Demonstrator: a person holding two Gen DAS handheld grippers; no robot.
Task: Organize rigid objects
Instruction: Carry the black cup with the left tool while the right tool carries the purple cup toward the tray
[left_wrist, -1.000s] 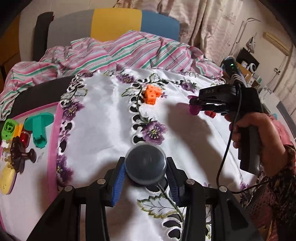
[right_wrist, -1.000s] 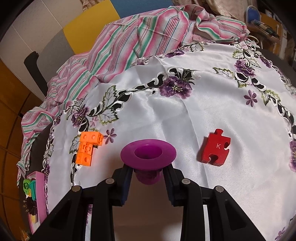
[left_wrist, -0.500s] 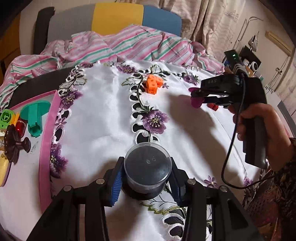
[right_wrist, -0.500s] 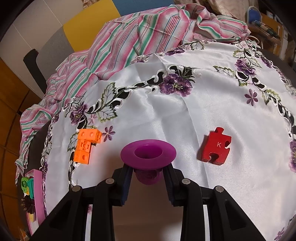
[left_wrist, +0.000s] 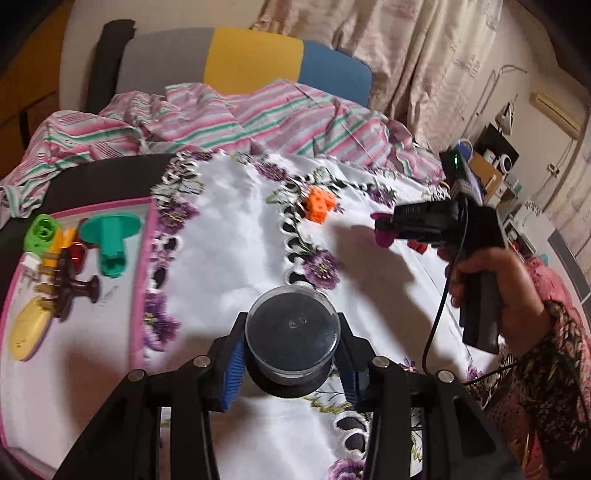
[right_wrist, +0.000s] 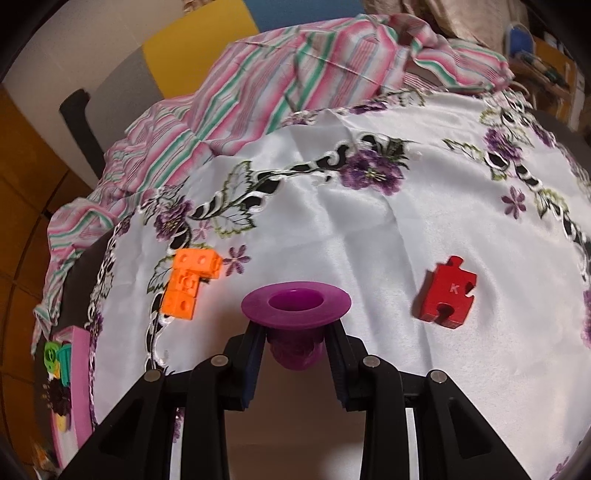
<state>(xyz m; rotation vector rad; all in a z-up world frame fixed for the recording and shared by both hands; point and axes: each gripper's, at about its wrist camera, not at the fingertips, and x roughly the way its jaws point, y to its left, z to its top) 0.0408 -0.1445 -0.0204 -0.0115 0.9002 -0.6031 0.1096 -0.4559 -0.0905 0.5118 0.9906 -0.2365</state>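
The left gripper (left_wrist: 291, 363) pinches a dark jar (left_wrist: 291, 334) between its blue pads, one pad on each side of the round wall. The jar stands upright, its axis vertical, its clear flat top facing up at the camera and its black base below the fingers. It hangs over the near part of the white flowered cloth (left_wrist: 229, 236).

The right gripper (right_wrist: 295, 350) clamps a purple cup (right_wrist: 295, 304) by its narrow body, the wide flange resting just above the pads. The cup's mouth opens upward, its axis upright. In the left view the same gripper, held in a hand (left_wrist: 491, 280), is off to the right over the cloth, with the cup poking out leftward at its tip.

On the cloth, an orange block (right_wrist: 188, 282) lies flat to the left of the cup, an L shape with its long leg running near to far. A red puzzle piece (right_wrist: 447, 295) marked K lies flat to the right, well apart from the cup.

At the far left a pink tray (left_wrist: 146, 258) holds a teal peg (left_wrist: 110, 236), a green ring (left_wrist: 42, 232), a dark brown piece (left_wrist: 72, 286) and a yellow piece (left_wrist: 27, 332). A striped sheet (left_wrist: 221, 118) is bunched beyond the cloth.
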